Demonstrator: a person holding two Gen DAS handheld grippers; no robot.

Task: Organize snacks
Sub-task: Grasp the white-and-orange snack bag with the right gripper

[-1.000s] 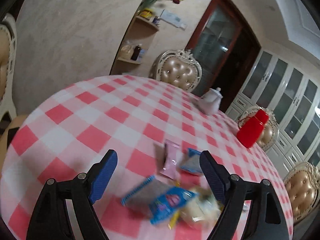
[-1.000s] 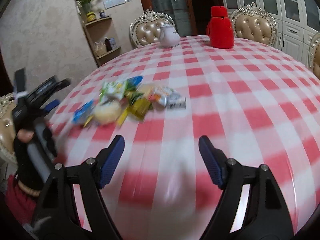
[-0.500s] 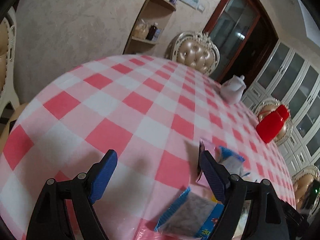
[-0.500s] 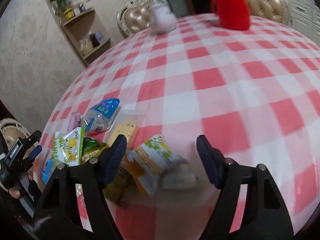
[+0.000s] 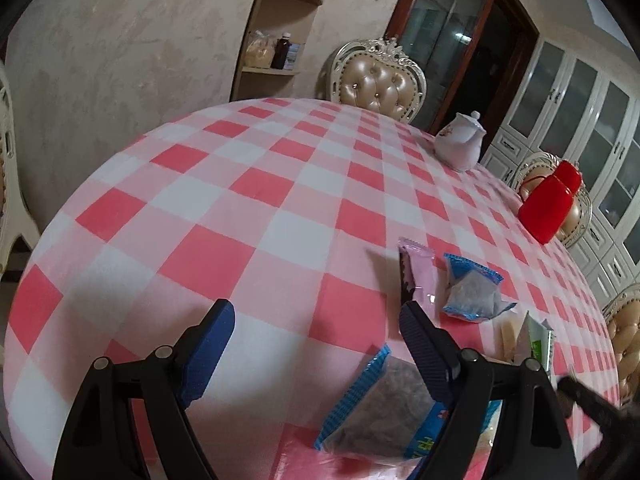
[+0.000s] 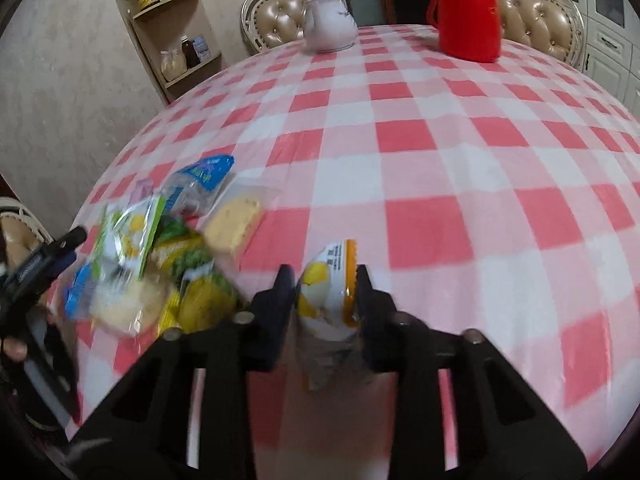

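Note:
My right gripper [image 6: 325, 280] is shut on a white and orange snack packet [image 6: 329, 292] just above the checked tablecloth [image 6: 440, 140]. A heap of snack packets [image 6: 168, 256] lies to its left, with a clear-wrapped yellow cake [image 6: 234, 224] and a blue packet [image 6: 202, 184]. My left gripper [image 5: 316, 320] is open and empty over bare cloth. A pink packet [image 5: 420, 276], a blue packet [image 5: 472, 292] and a larger blue-edged packet [image 5: 380, 408] lie by its right finger. The left gripper also shows at the left edge of the right wrist view [image 6: 44, 256].
A white teapot [image 6: 330, 26] and a red flask [image 6: 468, 16] stand at the far side of the round table. Padded chairs [image 5: 378, 80] ring the table. A corner shelf [image 5: 276, 52] and white cabinets [image 5: 580, 112] stand behind.
My right gripper moved down to the heap and closed on the white and orange packet. My left gripper shifted left, away from the heap, and stayed open.

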